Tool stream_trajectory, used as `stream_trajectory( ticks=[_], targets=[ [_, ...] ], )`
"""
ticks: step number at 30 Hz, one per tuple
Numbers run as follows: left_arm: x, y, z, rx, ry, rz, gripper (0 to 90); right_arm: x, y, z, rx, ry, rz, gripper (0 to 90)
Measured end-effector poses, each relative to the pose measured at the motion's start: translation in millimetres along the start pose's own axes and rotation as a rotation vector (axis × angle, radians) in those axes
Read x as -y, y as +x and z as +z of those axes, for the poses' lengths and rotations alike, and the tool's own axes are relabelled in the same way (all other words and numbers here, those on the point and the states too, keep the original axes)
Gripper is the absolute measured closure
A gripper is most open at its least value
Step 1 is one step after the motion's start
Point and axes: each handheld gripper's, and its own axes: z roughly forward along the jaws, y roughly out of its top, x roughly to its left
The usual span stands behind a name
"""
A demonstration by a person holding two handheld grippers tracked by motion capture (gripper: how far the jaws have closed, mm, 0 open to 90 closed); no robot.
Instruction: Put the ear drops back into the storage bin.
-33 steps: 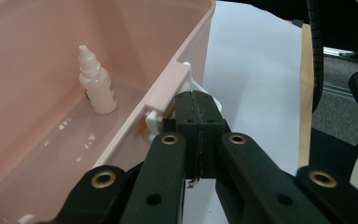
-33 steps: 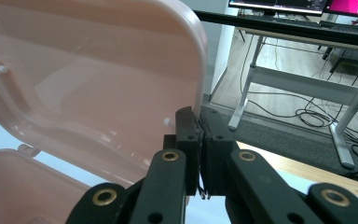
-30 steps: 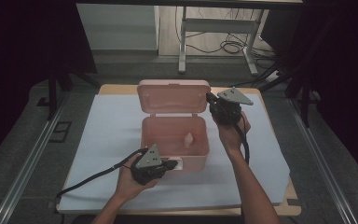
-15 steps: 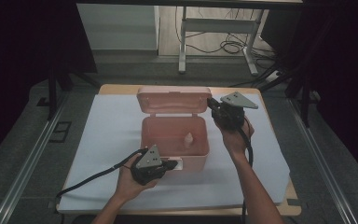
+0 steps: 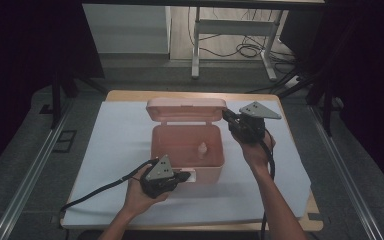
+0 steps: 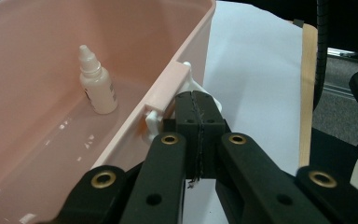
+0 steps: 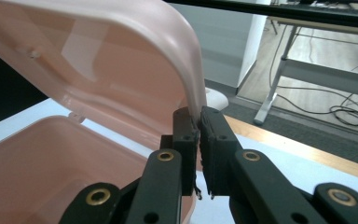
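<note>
Left gripper (image 6: 199, 105) fully clenched, pads pressed flat together with no gap, tips touching the white latch (image 6: 200, 91) on the front wall of the pink box (image 5: 187, 150); whether a thin part of the latch is pinched I cannot tell. Right gripper (image 7: 198, 122) has its pads on either side of the edge of the lid (image 7: 121, 60), a narrow gap between them; the jaws have just been opening slightly, lid edge between them, whether the pads press on it I cannot tell. Versus the earlier high view: box in the same spot, left hand unchanged at the box's front wall, right hand much the same at the lid's right corner, lid leaning a bit further back. Box sits mid-table on the white sheet (image 5: 115, 145), open, lid hinged up behind it. Box is pale pink plastic, glossy inside, holding one small white dropper bottle (image 6: 96, 81) standing upright on the floor near the right wall in the high view.
</note>
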Motion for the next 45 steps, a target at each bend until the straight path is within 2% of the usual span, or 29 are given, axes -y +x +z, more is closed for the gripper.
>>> stream_trajectory(
  ticks=[7, 14, 23, 36, 45],
  targets=[
    [0.0, 0.1, 0.0, 0.001, 0.0, 0.0, 90.0, 0.6, -3.0, -5.0, -0.046, 0.013, 0.011, 83.7],
    [0.0, 0.0, -0.1, 0.0, 0.0, 0.0, 90.0, 1.5, -5.1, -7.1, -0.072, 0.019, 0.027, 81.7],
    [0.0, 0.1, -0.1, 0.0, 0.0, 0.001, 90.0, 1.6, -3.8, -9.2, -0.072, 0.033, 0.038, 76.2],
    [0.0, -0.1, -0.1, 0.001, 0.0, -0.001, 90.0, 2.4, -5.5, -13.6, -0.115, 0.049, 0.073, 77.1],
    [0.0, 0.1, 0.0, 0.001, 0.0, -0.002, 90.0, 4.0, -9.1, -16.7, -0.15, 0.08, 0.118, 77.1]
  ],
)
